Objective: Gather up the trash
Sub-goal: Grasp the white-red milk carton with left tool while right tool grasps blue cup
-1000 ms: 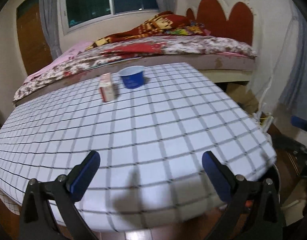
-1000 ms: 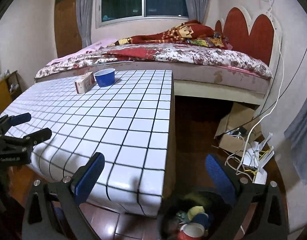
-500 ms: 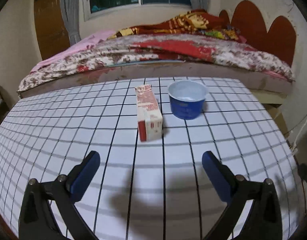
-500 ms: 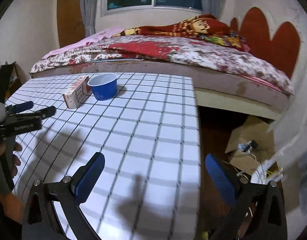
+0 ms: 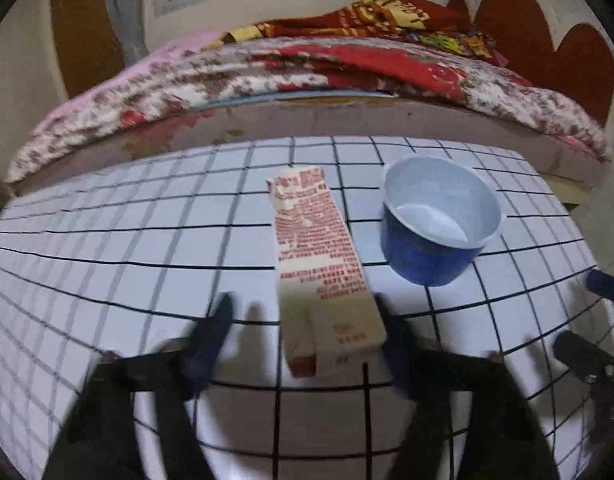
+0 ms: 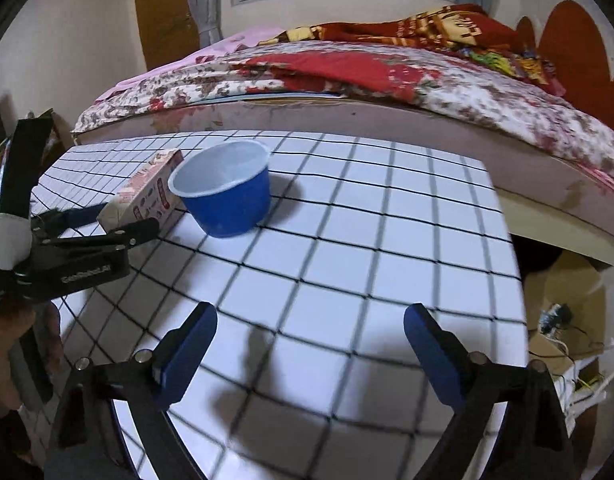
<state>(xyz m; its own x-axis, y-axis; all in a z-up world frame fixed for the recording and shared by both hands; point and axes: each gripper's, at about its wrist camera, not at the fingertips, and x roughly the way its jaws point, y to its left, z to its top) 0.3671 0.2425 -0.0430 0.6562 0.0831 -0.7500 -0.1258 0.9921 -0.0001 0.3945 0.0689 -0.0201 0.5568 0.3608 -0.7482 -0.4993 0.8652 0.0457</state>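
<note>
Straddling the near end of the carton that lies flat on the checked tabletop beside the blue cup, the left gripper spreads wide for clearance, while the right gripper waits, equally wide and empty.

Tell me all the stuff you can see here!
Carton: one, cream with red print, lying on the table between the left gripper's fingers.
Cup: one, blue outside, white inside, upright just right of the carton.
Table: one, white with black grid, in front of the bed.
Bed: one, floral and red covers, behind the table.
Cardboard box: one, brown, on the floor at right.
Left gripper: one, black with blue pads, open around the carton.
Right gripper: one, same colours, open above the table.
</note>
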